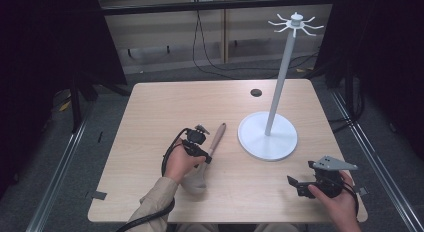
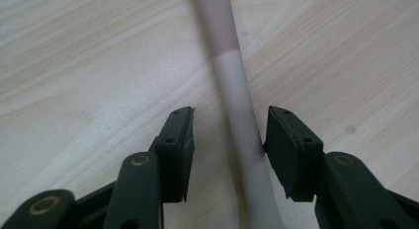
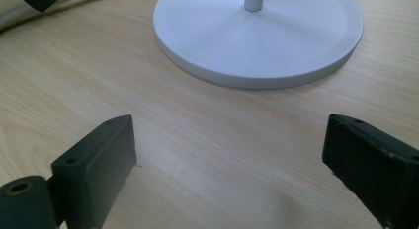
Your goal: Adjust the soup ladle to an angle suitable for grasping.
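Observation:
A ladle (image 1: 216, 138) lies on the wooden table (image 1: 150, 117), brown handle pointing away, grey bowl (image 1: 196, 183) near the front. My left gripper (image 1: 205, 156) hovers low over its shaft. In the left gripper view the pale shaft (image 2: 228, 66) runs between the open jaws of the left gripper (image 2: 230, 128), close against the right pad (image 2: 286, 145). A white stand (image 1: 267, 137) with a tall pole and hooked top (image 1: 296, 23) sits right of centre. My right gripper (image 1: 296, 184) rests open near the front right corner, its jaws (image 3: 230, 145) wide over bare wood, facing the stand's round base (image 3: 257, 36).
A small black round cap (image 1: 256, 92) is set in the table near the far edge. Black cables trail across the floor (image 1: 210, 67) behind the table. Dark curtains flank both sides.

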`<action>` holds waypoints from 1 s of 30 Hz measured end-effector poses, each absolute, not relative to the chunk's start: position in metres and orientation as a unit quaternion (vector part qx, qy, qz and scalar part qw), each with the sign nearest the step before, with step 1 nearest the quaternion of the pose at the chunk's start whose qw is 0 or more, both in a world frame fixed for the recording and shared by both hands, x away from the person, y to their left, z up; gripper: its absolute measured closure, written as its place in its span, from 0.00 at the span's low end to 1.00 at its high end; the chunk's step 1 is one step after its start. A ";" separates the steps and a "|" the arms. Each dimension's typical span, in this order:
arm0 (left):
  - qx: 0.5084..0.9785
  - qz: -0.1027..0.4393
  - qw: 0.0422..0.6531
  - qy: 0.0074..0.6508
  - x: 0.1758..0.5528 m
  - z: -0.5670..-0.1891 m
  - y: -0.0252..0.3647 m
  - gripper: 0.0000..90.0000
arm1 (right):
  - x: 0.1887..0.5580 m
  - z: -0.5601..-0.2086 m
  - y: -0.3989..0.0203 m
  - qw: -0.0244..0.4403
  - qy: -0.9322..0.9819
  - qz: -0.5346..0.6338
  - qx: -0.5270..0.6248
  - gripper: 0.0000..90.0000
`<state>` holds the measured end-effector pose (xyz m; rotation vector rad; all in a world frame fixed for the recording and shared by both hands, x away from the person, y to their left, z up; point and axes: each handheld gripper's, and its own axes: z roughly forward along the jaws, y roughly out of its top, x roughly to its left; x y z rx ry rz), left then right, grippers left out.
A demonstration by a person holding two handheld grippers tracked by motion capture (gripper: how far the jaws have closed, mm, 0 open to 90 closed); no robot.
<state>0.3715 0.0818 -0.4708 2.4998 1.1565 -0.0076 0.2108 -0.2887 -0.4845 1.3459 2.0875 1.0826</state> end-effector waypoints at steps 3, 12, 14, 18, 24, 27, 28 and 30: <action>0.889 0.003 0.192 0.417 0.372 -0.472 0.079 0.64 | 0.211 -0.484 -0.288 0.216 0.752 0.391 0.485 0.07; 0.883 -0.004 0.161 0.441 0.370 -0.470 0.068 0.83 | 0.212 -0.485 -0.288 0.215 0.754 0.389 0.484 0.07; 0.878 -0.004 0.155 0.452 0.371 -0.469 0.066 0.84 | 0.212 -0.485 -0.288 0.216 0.753 0.389 0.485 0.07; 0.859 -0.023 0.160 0.485 0.373 -0.470 0.070 0.86 | 0.211 -0.485 -0.289 0.215 0.752 0.389 0.486 0.07; 0.851 -0.038 0.170 0.495 0.372 -0.470 0.077 0.88 | 0.211 -0.484 -0.290 0.215 0.749 0.392 0.489 0.07; 0.854 -0.040 0.176 0.488 0.371 -0.470 0.081 0.88 | 0.211 -0.484 -0.290 0.212 0.747 0.397 0.489 0.07; 0.856 -0.037 0.177 0.484 0.370 -0.470 0.083 0.88 | 0.211 -0.484 -0.289 0.210 0.746 0.399 0.490 0.07; 0.859 -0.033 0.184 0.476 0.369 -0.468 0.087 0.88 | 0.211 -0.484 -0.288 0.210 0.748 0.399 0.487 0.07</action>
